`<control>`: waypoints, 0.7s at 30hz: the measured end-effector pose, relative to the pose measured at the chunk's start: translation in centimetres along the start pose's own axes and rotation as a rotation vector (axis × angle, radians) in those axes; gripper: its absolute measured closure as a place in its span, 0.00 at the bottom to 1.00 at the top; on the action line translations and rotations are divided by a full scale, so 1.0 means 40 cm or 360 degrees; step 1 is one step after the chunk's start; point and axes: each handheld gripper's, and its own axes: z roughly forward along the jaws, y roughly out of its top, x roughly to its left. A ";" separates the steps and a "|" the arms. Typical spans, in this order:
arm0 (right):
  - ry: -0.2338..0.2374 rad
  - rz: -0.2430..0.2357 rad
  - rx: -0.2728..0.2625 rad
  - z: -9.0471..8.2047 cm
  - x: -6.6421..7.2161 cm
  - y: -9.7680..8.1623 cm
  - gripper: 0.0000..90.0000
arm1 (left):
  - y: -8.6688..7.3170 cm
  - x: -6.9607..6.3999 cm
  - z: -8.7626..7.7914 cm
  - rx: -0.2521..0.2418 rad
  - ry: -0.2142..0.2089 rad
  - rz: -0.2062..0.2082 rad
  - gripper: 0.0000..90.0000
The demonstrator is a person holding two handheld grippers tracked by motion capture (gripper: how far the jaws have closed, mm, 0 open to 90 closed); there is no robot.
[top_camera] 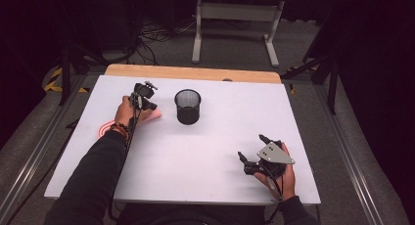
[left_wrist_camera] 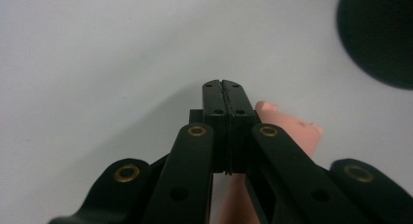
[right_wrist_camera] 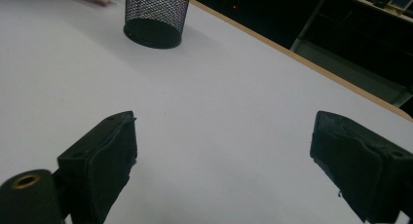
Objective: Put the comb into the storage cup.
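pink pad (top_camera: 152, 116) near the table's (top_camera: 205, 156) far left edge looks soft and light, probably; your left gripper (top_camera: 147, 101) is closed tight and empty above it, right gripper (top_camera: 254, 154) wide, so pinch its free edge.

Pink flat piece (left_wrist_camera: 287, 124) — beside mesh cup (top_camera: 188, 106)

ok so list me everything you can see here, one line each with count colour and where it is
mesh cup: one, black, upright on the far middle of the table
pink sheet: one, pale pink, flat on the table left of the mesh cup, under the left gripper
ring: one, red, on the table near the left wrist
table: one, white top with a wooden far edge
desk frame: one, pale grey, on the floor beyond the table
left gripper: one, black, jaws shut, over the pink sheet
right gripper: one, black with a grey plate, jaws open, near right of the table
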 end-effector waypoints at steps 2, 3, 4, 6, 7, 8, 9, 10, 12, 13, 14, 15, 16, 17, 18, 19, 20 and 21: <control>0.0003 0.0000 -0.0001 -0.001 0.000 0.000 0.12 | -0.004 -0.011 -0.003 0.0003 -0.0024 0.0019 1.00; 0.0002 -0.0001 -0.0002 -0.001 -0.001 0.000 0.12 | -0.007 -0.017 -0.003 0.0001 -0.0027 0.0036 1.00; 0.0002 -0.0001 -0.0002 -0.001 -0.001 0.000 0.12 | -0.007 -0.017 -0.003 0.0001 -0.0027 0.0036 1.00; 0.0002 0.0004 -0.0001 -0.001 -0.002 0.000 0.12 | -0.020 -0.031 -0.002 0.0017 -0.0047 0.0065 1.00; 0.0002 0.0003 0.0002 0.000 -0.002 0.000 0.12 | -0.025 -0.035 -0.001 0.0021 -0.0062 0.0075 1.00; 0.0002 0.0003 0.0003 0.000 -0.002 0.000 0.12 | -0.030 -0.038 -0.002 0.0021 -0.0071 0.0088 1.00; 0.0004 0.0003 0.0004 0.000 -0.001 0.000 0.12 | -0.036 -0.042 -0.004 0.0021 -0.0077 0.0104 1.00; 0.0003 0.0000 0.0007 0.000 0.000 0.000 0.12 | -0.042 -0.045 -0.008 0.0020 -0.0086 0.0117 1.00; 0.0013 0.0001 0.0004 0.000 0.000 0.000 0.11 | -0.057 -0.054 -0.016 0.0008 -0.0120 0.0135 1.00; 0.0019 0.0001 -0.0005 0.000 0.000 0.000 0.11 | -0.057 -0.054 -0.016 0.0008 -0.0120 0.0135 1.00; 0.0025 0.0001 -0.0013 0.000 -0.001 0.000 0.11 | -0.066 -0.059 -0.019 0.0001 -0.0144 0.0138 1.00; 0.0025 0.0001 -0.0013 0.000 -0.001 0.000 0.11 | -0.074 -0.063 -0.023 -0.0002 -0.0172 0.0138 1.00; 0.0035 0.0005 -0.0020 -0.001 -0.001 -0.001 0.10 | -0.091 -0.073 -0.027 -0.0001 -0.0200 0.0151 1.00; 0.0035 0.0005 -0.0020 -0.001 -0.001 -0.001 0.10 | -0.091 -0.073 -0.027 -0.0001 -0.0200 0.0151 1.00; 0.0029 0.0001 -0.0019 0.000 -0.001 -0.001 0.11 | -0.099 -0.079 -0.030 -0.0005 -0.0212 0.0160 1.00; 0.0029 0.0005 -0.0019 0.000 -0.001 -0.001 0.11 | -0.107 -0.085 -0.032 -0.0009 -0.0220 0.0168 1.00; 0.0024 0.0004 -0.0019 -0.001 -0.001 -0.001 0.11 | -0.123 -0.093 -0.035 -0.0017 -0.0232 0.0184 1.00; 0.0022 0.0002 -0.0017 -0.001 -0.001 0.000 0.11 | -0.130 -0.098 -0.037 -0.0017 -0.0230 0.0195 1.00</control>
